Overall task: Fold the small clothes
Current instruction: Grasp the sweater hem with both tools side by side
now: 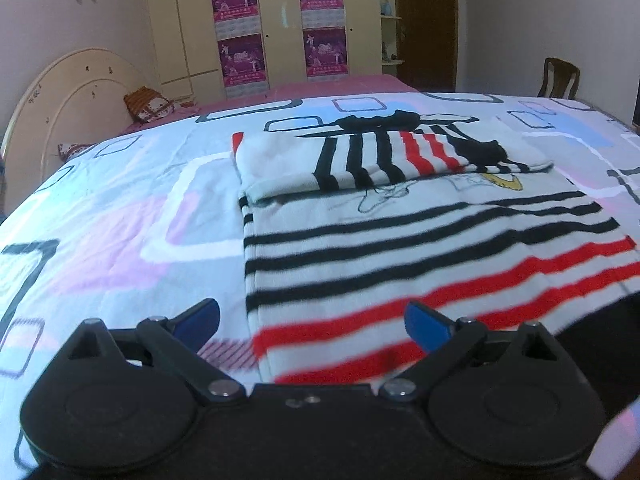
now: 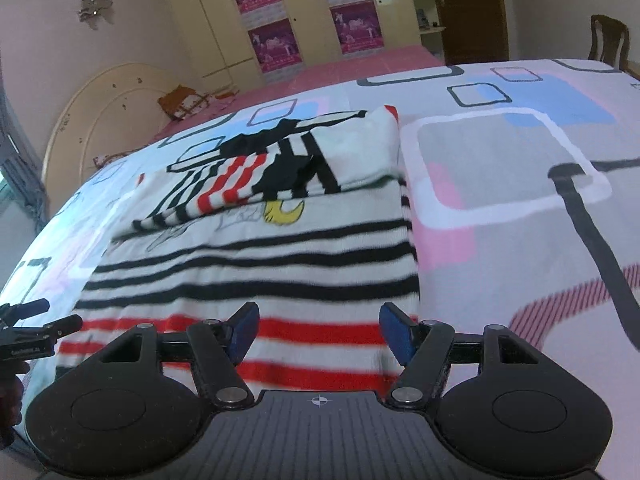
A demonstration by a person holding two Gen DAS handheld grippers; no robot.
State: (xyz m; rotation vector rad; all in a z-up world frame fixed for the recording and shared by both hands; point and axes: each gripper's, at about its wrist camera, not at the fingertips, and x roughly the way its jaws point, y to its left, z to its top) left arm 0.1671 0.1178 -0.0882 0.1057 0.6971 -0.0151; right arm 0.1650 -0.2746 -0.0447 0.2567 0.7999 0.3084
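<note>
My left gripper (image 1: 312, 322) has its blue pads (image 1: 426, 326) spread wide with nothing between them; they hang over the near left corner of the striped sweater (image 1: 420, 240), above its red bands, without touching. My right gripper (image 2: 318, 330) stands about half open and also empty — its blue fingertips (image 2: 394, 332) hover over the red stripes at the sweater's near right side. The sweater lies flat on the patterned bedspread (image 1: 120, 220), white with black stripes farther up and red ones close to me, and its far part is folded over onto the body, sleeves and black collar piled there above a small yellow motif. Its left edge runs straight up from between my left pads, its right edge (image 2: 412, 248) just beyond my right ones. Bare bedspread lies open on both sides, wide to the left in the left wrist view and to the right in the right wrist view. Beyond the spread I see a pink bed sheet (image 2: 360, 64), a cream headboard (image 1: 68, 108), a wardrobe (image 1: 276, 20) with purple posters, a dark door (image 2: 468, 8) and a wooden chair (image 1: 560, 78) — all well apart from the sweater.
</note>
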